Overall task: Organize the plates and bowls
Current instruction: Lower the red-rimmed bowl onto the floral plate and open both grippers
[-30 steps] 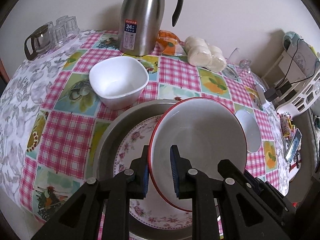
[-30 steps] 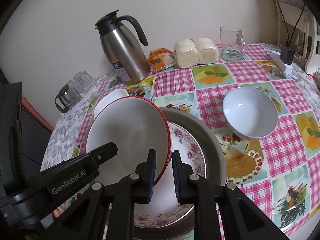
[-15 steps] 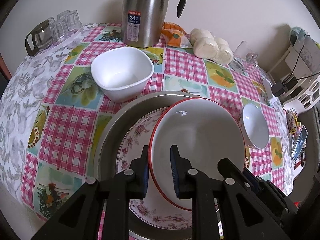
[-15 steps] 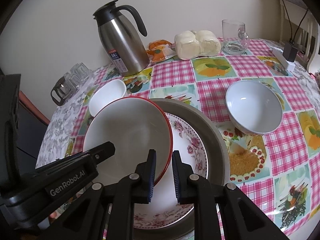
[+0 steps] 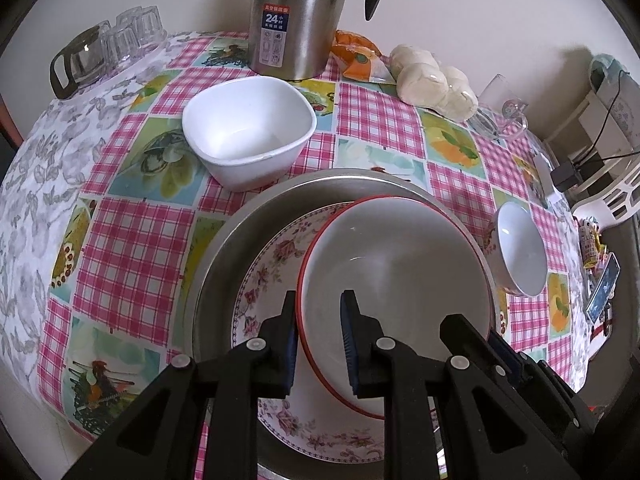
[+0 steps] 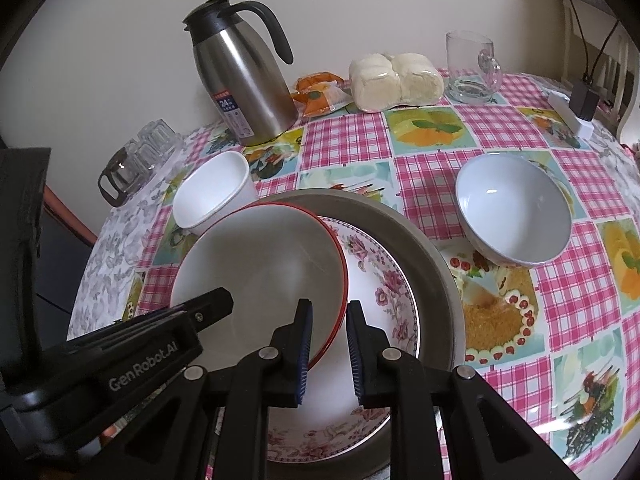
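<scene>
A white bowl with a red rim (image 5: 400,264) (image 6: 260,264) hangs tilted over a floral plate (image 5: 272,264) (image 6: 384,292), which lies in a round metal pan (image 5: 224,264) (image 6: 436,272). My left gripper (image 5: 320,340) is shut on the bowl's near left rim. My right gripper (image 6: 328,348) is shut on its near right rim. A white square bowl (image 5: 248,136) (image 6: 212,192) stands behind the pan on the left. A pale grey round bowl (image 5: 522,256) (image 6: 516,216) stands to the pan's right.
At the back of the checked tablecloth stand a steel thermos jug (image 6: 240,80), an orange snack packet (image 6: 320,96), wrapped buns (image 6: 396,78) and a glass mug (image 6: 472,68). Small glasses and a glass pot (image 5: 84,60) sit far left. A charger (image 6: 582,102) lies far right.
Both grippers keep their hold on the red-rimmed bowl, which has come slightly lower over the floral plate. The left view has tipped a little further down. The table's other things stay put.
</scene>
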`<action>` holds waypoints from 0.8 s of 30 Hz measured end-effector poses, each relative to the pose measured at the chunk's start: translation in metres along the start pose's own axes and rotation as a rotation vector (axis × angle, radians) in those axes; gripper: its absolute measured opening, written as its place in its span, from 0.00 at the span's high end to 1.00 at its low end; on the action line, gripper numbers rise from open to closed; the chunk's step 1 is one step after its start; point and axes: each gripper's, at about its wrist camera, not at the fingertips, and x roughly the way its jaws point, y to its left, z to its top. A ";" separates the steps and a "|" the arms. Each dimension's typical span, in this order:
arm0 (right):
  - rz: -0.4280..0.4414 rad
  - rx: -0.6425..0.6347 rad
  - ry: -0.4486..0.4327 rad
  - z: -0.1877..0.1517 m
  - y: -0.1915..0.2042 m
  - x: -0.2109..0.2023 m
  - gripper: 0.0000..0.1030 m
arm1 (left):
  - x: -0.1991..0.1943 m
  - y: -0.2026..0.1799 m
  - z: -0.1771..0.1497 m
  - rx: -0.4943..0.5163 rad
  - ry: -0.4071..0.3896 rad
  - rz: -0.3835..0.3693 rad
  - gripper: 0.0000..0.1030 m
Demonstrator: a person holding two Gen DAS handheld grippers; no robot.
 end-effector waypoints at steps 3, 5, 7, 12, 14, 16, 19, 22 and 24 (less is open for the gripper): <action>0.003 0.000 -0.004 0.000 0.000 0.000 0.80 | 0.000 0.001 0.001 -0.007 0.000 -0.006 0.81; 0.008 0.003 -0.008 0.000 0.000 0.000 0.80 | 0.000 0.002 0.001 -0.010 -0.001 -0.007 0.81; 0.016 0.009 -0.011 0.001 -0.001 0.000 0.80 | 0.000 0.002 0.001 -0.012 -0.002 -0.010 0.81; 0.018 0.013 -0.016 0.001 -0.001 0.000 0.80 | 0.000 0.003 0.002 -0.017 -0.001 -0.019 0.81; 0.018 0.012 -0.017 0.002 -0.001 0.000 0.80 | 0.001 0.003 0.002 -0.018 -0.001 -0.020 0.81; 0.020 0.014 -0.015 0.001 -0.002 0.000 0.80 | 0.000 0.004 0.002 -0.024 0.000 -0.025 0.81; 0.025 0.020 -0.013 0.002 -0.002 0.000 0.80 | 0.001 0.006 0.003 -0.038 0.003 -0.037 0.79; 0.031 0.029 -0.008 0.003 -0.003 0.002 0.81 | 0.001 0.007 0.003 -0.051 0.006 -0.048 0.78; 0.030 0.031 -0.006 0.003 -0.004 0.002 0.81 | 0.000 0.007 0.003 -0.052 0.000 -0.037 0.72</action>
